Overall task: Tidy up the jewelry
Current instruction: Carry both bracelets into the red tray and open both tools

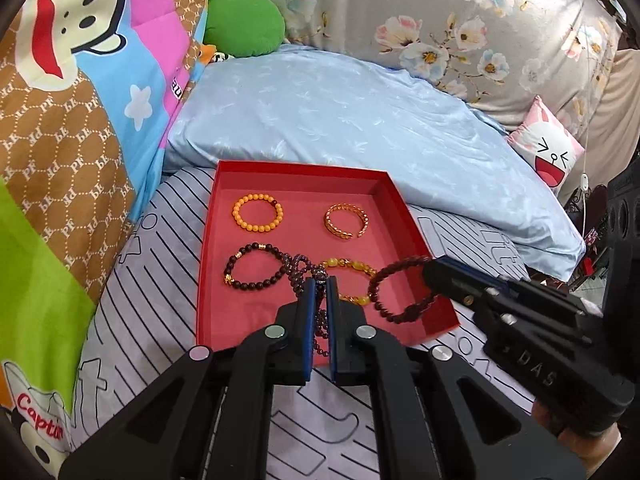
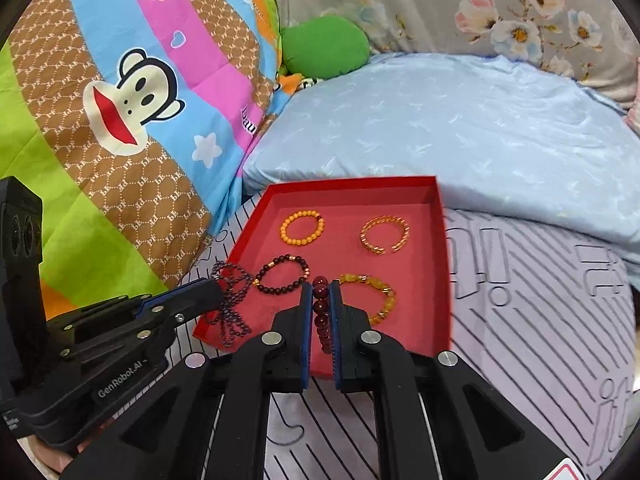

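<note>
A red tray (image 1: 304, 170) (image 2: 436, 240) lies on the striped bedsheet. In it lie an orange bead bracelet (image 1: 257, 213) (image 2: 302, 227), a gold open bangle (image 1: 346, 221) (image 2: 385, 234), a dark bead bracelet with gold spacers (image 1: 252, 271) (image 2: 283, 274) and a yellow bead bracelet (image 1: 352, 280) (image 2: 370, 298). My left gripper (image 1: 320, 280) (image 2: 218, 294) is shut on a thin purple bead strand (image 1: 299, 276) (image 2: 230, 308), held over the tray's front left. My right gripper (image 2: 321, 285) (image 1: 430, 270) is shut on a dark red bead bracelet (image 2: 322, 312) (image 1: 400, 292) above the tray's front right.
A light blue pillow (image 1: 340, 108) (image 2: 460, 128) lies behind the tray. A colourful monkey-print quilt (image 1: 80, 120) (image 2: 120, 100) rises on the left. A green plush (image 1: 242, 26) (image 2: 326, 46) and a floral cover (image 1: 460, 20) are at the back, a pink cushion (image 1: 548, 148) at the right.
</note>
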`<move>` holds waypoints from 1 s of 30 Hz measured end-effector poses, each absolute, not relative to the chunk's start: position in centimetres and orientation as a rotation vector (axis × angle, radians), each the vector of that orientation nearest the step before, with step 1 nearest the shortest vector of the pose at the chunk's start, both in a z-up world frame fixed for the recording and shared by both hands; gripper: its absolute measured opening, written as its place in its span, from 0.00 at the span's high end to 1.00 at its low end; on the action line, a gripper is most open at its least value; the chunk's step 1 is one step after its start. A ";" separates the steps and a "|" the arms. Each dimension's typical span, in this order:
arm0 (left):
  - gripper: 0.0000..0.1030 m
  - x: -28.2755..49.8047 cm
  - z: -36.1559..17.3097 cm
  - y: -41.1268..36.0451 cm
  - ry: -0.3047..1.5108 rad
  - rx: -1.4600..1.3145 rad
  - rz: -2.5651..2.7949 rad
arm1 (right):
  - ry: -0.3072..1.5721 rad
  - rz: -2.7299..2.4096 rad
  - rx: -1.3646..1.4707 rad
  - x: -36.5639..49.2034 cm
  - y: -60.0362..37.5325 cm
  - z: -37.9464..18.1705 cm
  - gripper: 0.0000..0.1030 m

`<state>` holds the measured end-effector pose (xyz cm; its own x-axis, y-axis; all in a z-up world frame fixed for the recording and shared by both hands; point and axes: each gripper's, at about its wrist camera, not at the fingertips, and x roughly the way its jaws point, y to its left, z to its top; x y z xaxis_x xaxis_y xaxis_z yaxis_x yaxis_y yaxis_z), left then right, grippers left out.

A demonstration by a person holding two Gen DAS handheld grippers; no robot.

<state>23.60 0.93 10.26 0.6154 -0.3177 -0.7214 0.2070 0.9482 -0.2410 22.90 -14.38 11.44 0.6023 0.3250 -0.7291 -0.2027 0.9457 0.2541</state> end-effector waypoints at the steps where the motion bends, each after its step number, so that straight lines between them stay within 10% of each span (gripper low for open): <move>1: 0.95 24.0 10.0 0.9 0.862 -0.139 -0.301 | 0.892 0.317 0.158 23.4 -14.0 10.7 0.93; 21: 0.94 27.3 2.9 1.2 0.988 -0.117 -0.241 | 1.030 0.219 0.074 25.6 -15.2 3.0 0.85; 25: 0.72 27.2 3.6 1.4 0.959 -0.110 -0.214 | 0.998 0.214 0.092 25.2 -15.7 3.9 0.75; 30: 0.69 26.7 4.8 2.0 0.927 -0.118 -0.201 | 0.956 0.197 0.083 24.5 -16.0 5.3 0.68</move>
<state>26.67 1.98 4.78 0.5835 -0.2223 -0.7811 0.1213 0.9749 -0.1868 24.45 -16.02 5.34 0.5604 0.2034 -0.8028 -0.1299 0.9790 0.1574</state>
